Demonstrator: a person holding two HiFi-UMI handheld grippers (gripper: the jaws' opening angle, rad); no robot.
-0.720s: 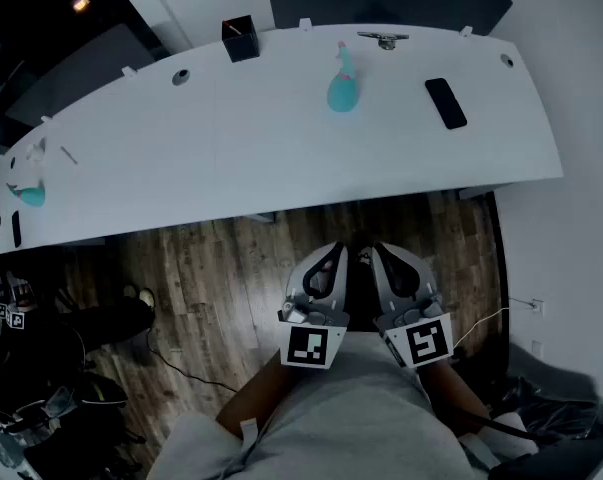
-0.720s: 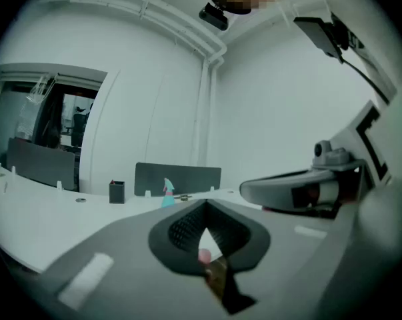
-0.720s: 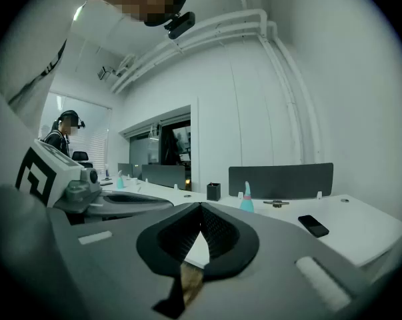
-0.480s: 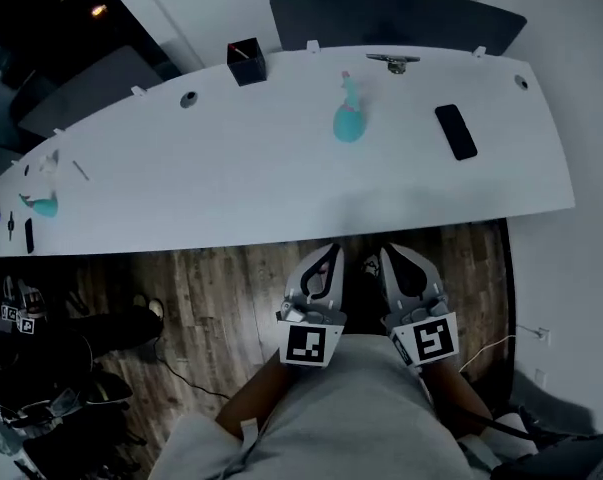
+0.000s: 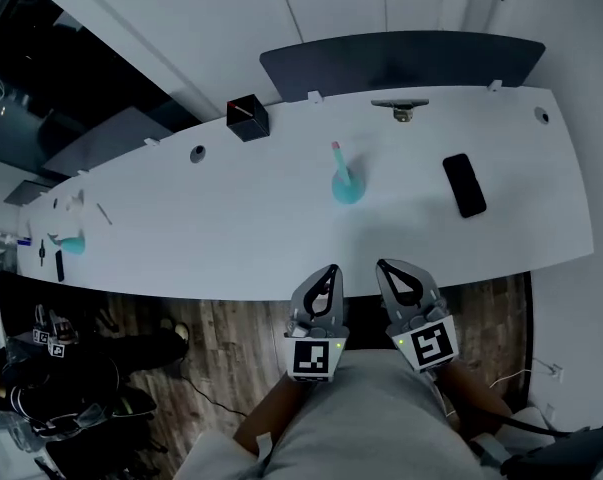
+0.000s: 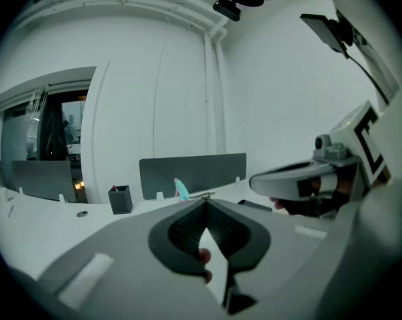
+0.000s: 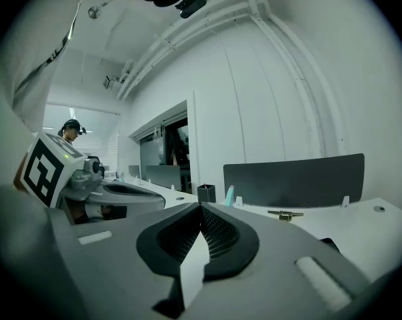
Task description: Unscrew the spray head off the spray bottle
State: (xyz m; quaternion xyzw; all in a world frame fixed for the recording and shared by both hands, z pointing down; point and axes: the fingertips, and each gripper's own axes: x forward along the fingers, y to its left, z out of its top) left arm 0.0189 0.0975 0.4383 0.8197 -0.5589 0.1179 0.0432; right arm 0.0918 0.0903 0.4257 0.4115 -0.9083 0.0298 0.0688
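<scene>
Desk (image 5: 231, 228) of white laminate runs across the head view, with wooden floor (image 5: 221, 328) below its near edge. At about 9 o'clock in that view, on the desk's far left end, stands a second small teal bottle (image 5: 71, 244). Another person (image 5: 51, 388) is at 8 o'clock beneath it, too dark to make out further. A black pen holder (image 5: 247, 118) sits at 11 o'clock near the desk's back edge.

The left gripper (image 5: 329, 273) is at 6 o'clock, over the near edge of the desk, well apart from everything on it. Its jaws are pressed together with nothing between them, only a fingertip showing behind the gap in the left gripper view.

The teal spray bottle (image 5: 345, 180) stands upright near the middle of the desk, at 12 o'clock from both grippers and touched by neither. Its spray head (image 5: 337, 153) is on the bottle, the pink tip leaning toward 11 o'clock.

The right gripper (image 5: 385, 268) is just beside the left one, also closed and empty.

A dark divider panel (image 5: 401, 60) rises behind the desk at 12 to 1 o'clock, with a small metal fitting (image 5: 401, 108) in front of it. A black phone (image 5: 465, 184) lies flat at 3 o'clock from the bottle.
</scene>
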